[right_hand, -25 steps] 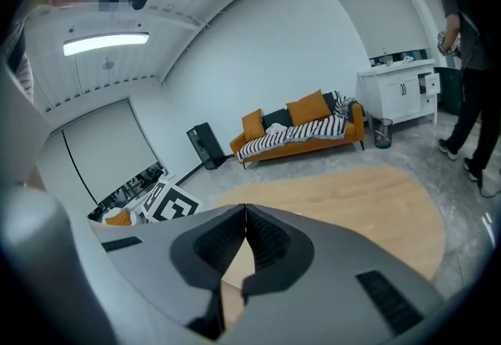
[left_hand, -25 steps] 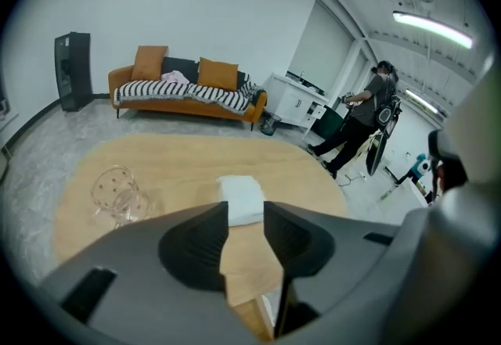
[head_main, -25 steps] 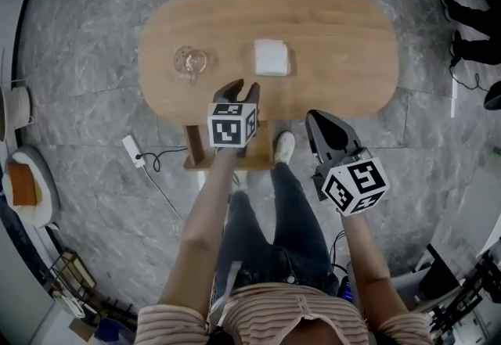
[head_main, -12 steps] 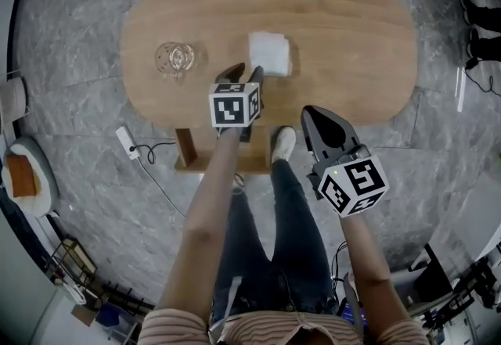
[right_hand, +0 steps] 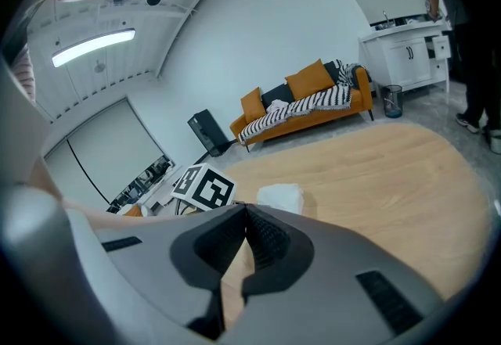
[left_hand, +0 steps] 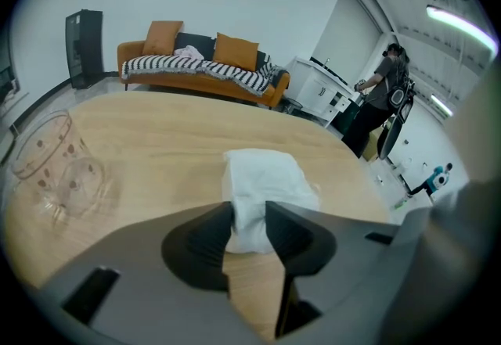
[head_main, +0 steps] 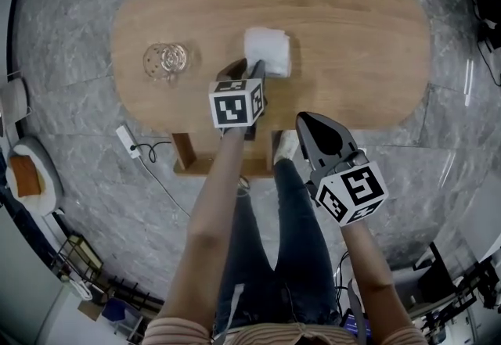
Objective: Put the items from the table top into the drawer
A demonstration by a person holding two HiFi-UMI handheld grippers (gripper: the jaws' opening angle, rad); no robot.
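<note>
A white folded packet lies in the middle of the oval wooden table. A clear glass stands to its left. My left gripper hovers at the packet's near left corner and points steeply down. Its jaws are opening and nothing is pressed between them. In the left gripper view the packet shows just beyond the tips of the left gripper, with the glass at the far left. My right gripper is shut and empty above the table's near edge. In the right gripper view the right gripper has the packet ahead of it.
A wooden frame shows under the table's near edge. On the stone floor lie a white power strip and its cable. An orange sofa stands beyond the table, and a person stands by white cabinets.
Both grippers have come down toward the table. The left one has closed in on the white packet and its jaws have spread wider. The right jaws stay shut.
</note>
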